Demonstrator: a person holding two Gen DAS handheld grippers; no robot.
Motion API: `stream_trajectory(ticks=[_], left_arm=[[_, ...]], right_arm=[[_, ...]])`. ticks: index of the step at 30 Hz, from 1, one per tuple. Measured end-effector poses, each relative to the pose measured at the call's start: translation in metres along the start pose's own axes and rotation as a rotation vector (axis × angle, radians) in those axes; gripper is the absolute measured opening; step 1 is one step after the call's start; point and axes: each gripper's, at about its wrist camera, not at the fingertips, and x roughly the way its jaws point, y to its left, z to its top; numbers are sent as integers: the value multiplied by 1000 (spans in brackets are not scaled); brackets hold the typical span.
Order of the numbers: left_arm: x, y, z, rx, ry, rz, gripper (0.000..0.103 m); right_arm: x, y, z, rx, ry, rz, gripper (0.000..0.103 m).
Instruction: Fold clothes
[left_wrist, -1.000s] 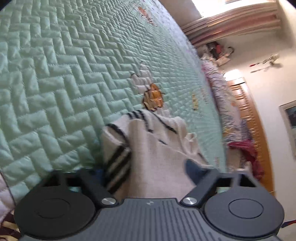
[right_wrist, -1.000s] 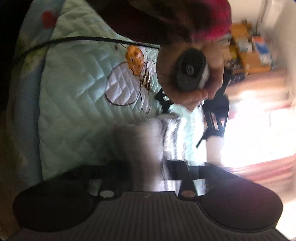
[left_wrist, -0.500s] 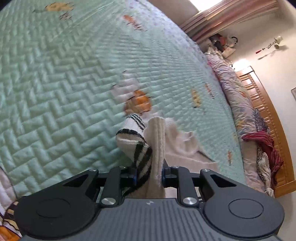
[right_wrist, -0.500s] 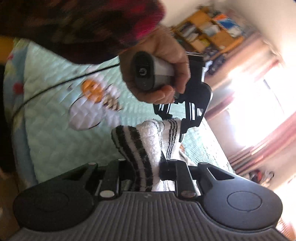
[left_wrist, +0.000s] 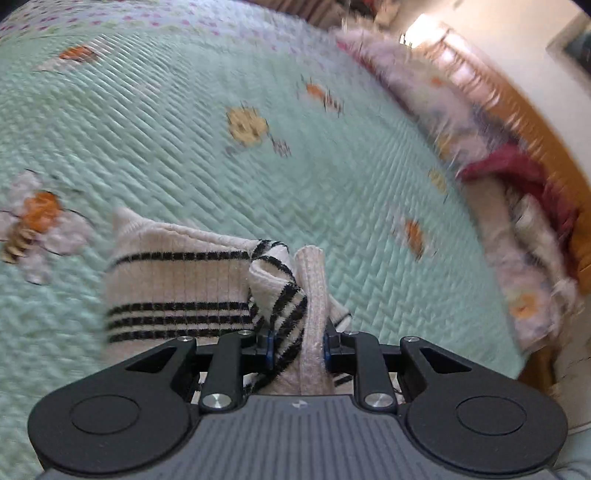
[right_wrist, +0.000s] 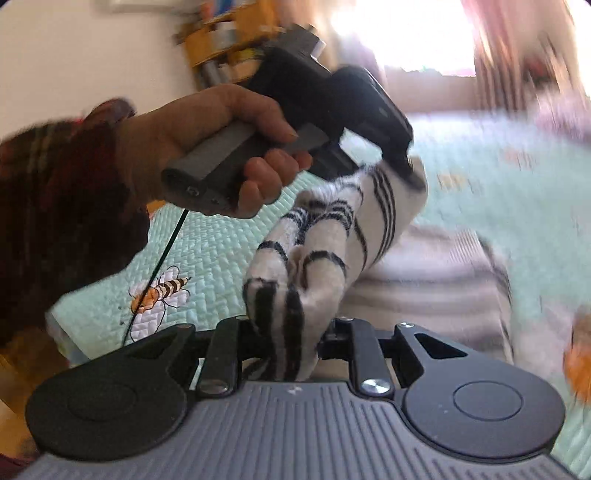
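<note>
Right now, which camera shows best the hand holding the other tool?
The right wrist view. It shows the hand wrapped around the left tool's grey handle, with that tool clamped on the striped garment. The left wrist view shows no hand, only its own tool gripping the garment.

We see a mint-green quilted bedspread (left_wrist: 177, 122) stitched with bees and flowers — one bee (right_wrist: 159, 291) near the left edge. Far right lie a floral pillow (left_wrist: 424, 99) and red cloth (left_wrist: 517, 173) — against a wooden headboard (left_wrist: 546, 147).
</note>
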Motion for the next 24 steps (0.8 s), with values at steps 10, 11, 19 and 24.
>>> stream_trajectory(ticks=[10, 11, 19, 24], left_arm=[[59, -53, -20, 125, 51, 172, 28], [57, -54, -17, 119, 49, 177, 28], [59, -65, -14, 81, 0, 117, 27], [26, -49, -19, -27, -136, -14, 36]], right_arm=[[5, -94, -51, 471, 39, 233, 23], [6, -100, -55, 508, 33, 256, 23], [14, -134, -91, 764, 13, 341, 23], [29, -133, -96, 868, 67, 390, 26]])
